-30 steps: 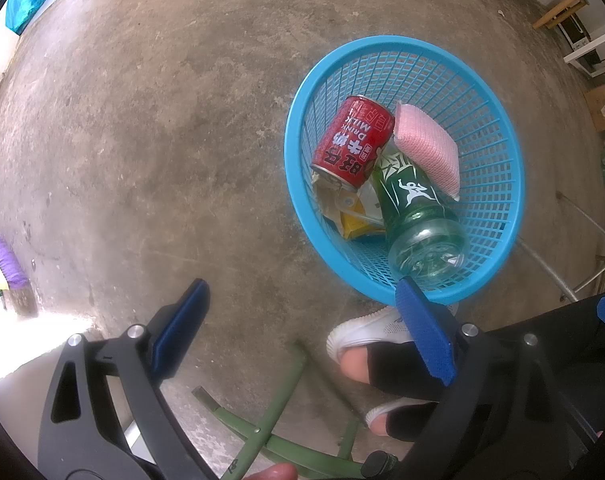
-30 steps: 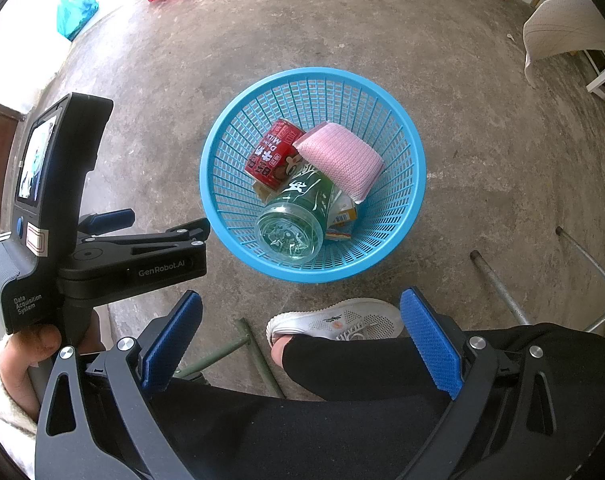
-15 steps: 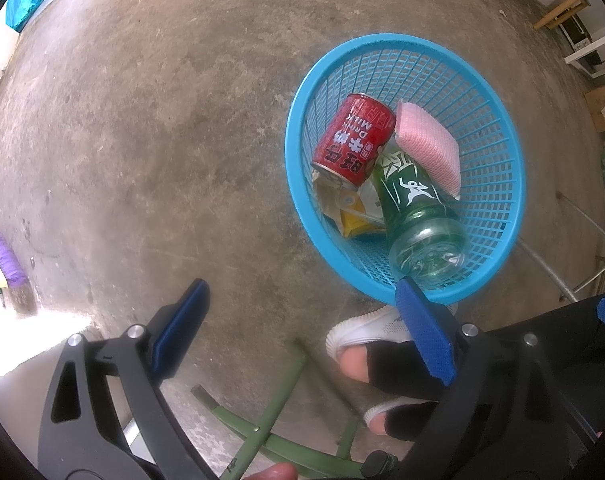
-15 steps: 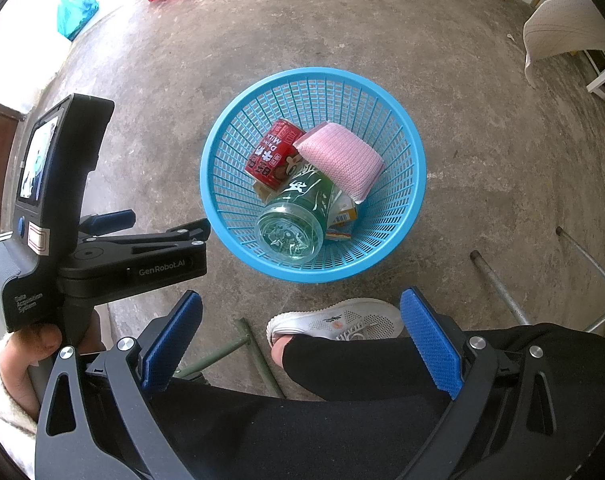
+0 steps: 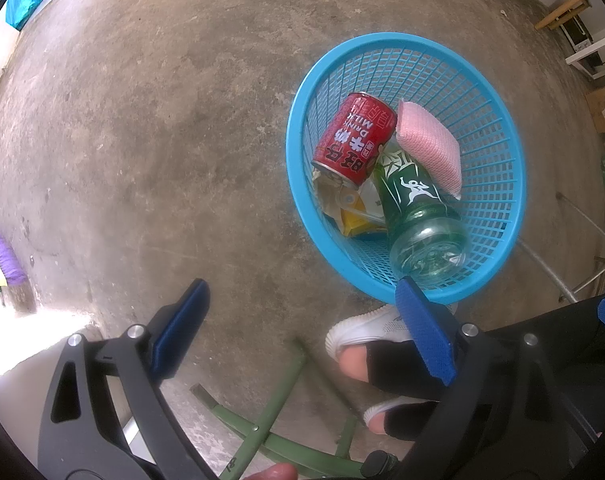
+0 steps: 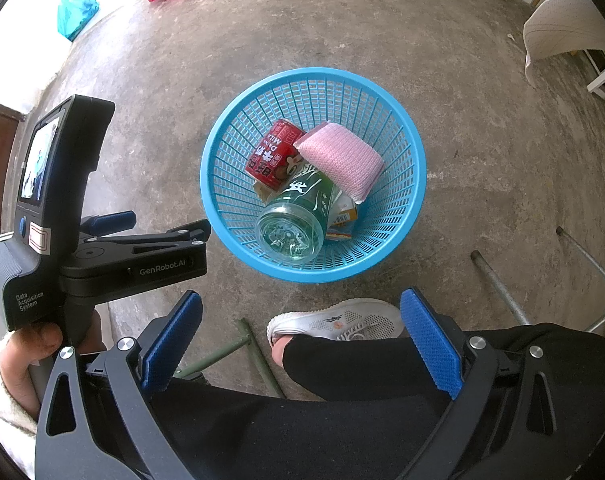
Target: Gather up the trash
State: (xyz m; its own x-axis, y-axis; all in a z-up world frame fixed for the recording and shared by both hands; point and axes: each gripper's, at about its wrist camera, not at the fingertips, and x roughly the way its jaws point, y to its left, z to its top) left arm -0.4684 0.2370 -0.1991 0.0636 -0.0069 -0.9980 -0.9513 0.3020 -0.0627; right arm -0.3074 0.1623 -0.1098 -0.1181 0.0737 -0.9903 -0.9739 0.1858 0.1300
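Green bottle [image 6: 298,216] lies base-toward-camera in the blue basket [image 6: 222,204]; both tongs [image 5: 302,336] [image 6: 302,340] gape wide, empty.

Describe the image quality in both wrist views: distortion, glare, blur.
Left wrist view: strong fisheye bending, dark corners, lower left blown out white, basket sharp. Right wrist view: same curvature, overexposed upper left, green bottle crisp, no motion blur.

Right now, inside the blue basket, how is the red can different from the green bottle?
The red can is opaque metal with white lettering; the green bottle is see-through plastic and looks larger. The can lies lower, while the bottle lies partly over it. Both lie on their sides in the blue basket.
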